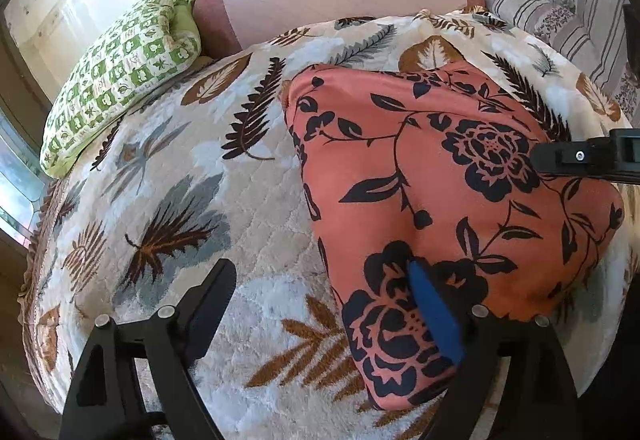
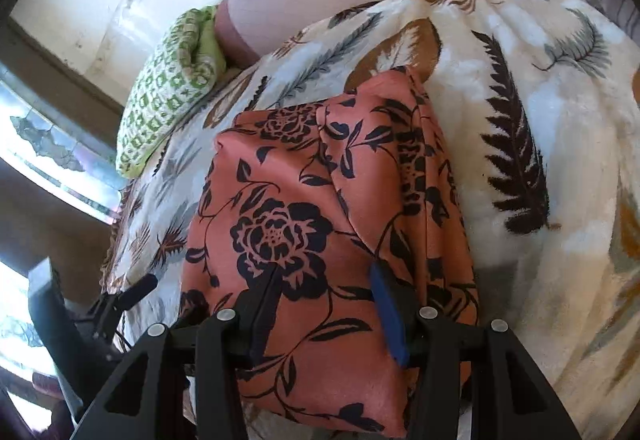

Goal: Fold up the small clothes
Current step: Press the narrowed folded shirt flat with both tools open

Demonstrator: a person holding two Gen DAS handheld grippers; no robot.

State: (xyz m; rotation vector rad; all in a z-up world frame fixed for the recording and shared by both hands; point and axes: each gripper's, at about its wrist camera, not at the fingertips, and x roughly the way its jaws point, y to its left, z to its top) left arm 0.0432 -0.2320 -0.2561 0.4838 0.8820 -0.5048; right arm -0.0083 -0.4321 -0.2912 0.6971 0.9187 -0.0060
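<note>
The bed (image 1: 248, 208) carries the work; its leaf-print quilt (image 2: 540, 112) gives a broad, soft, level base on which cloth can be spread and creased. A green checked pillow (image 1: 120, 68) lies toward the far left corner of the bed, well apart from the work area and out of the way of the fold.

The orange floral garment (image 1: 440, 168) lies flat on the quilt toward the bed's near edge, already doubled into a compact block, with a folded layer along its right side in the right wrist view. Judged from this, folding is well advanced.

The left hand-held gripper (image 1: 320, 296) is spread wide over the garment's near left corner, one finger on the bare quilt, the blue-padded finger (image 1: 436, 316) over the cloth; nothing is pinched. The right hand-held gripper (image 2: 324, 304) is half spread above the garment's near edge; whether it presses the cloth cannot be told.
</note>
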